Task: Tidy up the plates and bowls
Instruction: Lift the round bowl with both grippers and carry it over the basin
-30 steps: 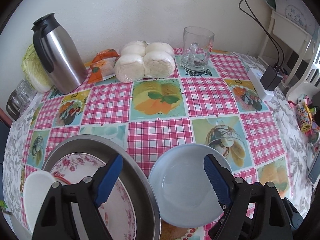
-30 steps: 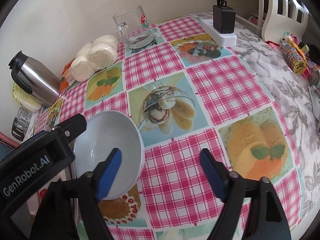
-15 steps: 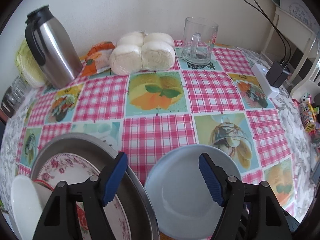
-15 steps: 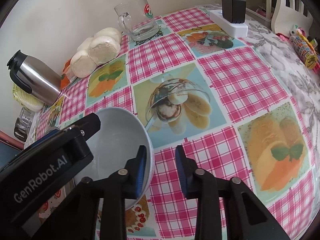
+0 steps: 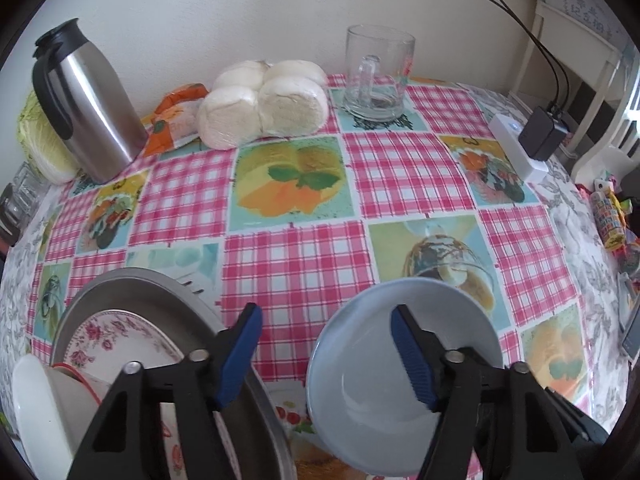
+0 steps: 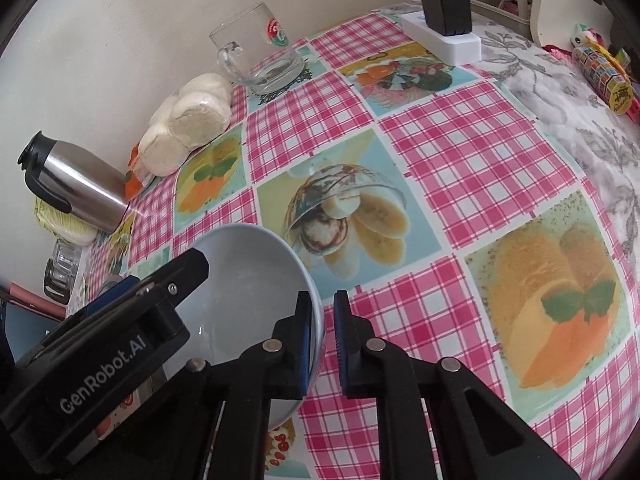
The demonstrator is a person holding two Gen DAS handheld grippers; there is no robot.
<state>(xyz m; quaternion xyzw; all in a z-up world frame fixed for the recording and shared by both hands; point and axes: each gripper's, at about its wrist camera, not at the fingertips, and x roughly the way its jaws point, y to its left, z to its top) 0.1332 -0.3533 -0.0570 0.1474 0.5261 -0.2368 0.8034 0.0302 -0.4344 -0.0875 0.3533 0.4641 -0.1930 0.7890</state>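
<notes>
Checked tablecloth; pale bowl tilted, right jaws clamping rim; left jaws half-wide.

Floral plate in metal basin: near half hidden behind left gripper's finger. White cup cut by frame edge. Bowl's left part hidden behind left gripper body.

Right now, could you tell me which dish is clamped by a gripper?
The pale blue bowl: the right gripper pinches its rim, tilting it off the cloth. The floral plate and white bowl sit ungripped in the steel basin.
</notes>
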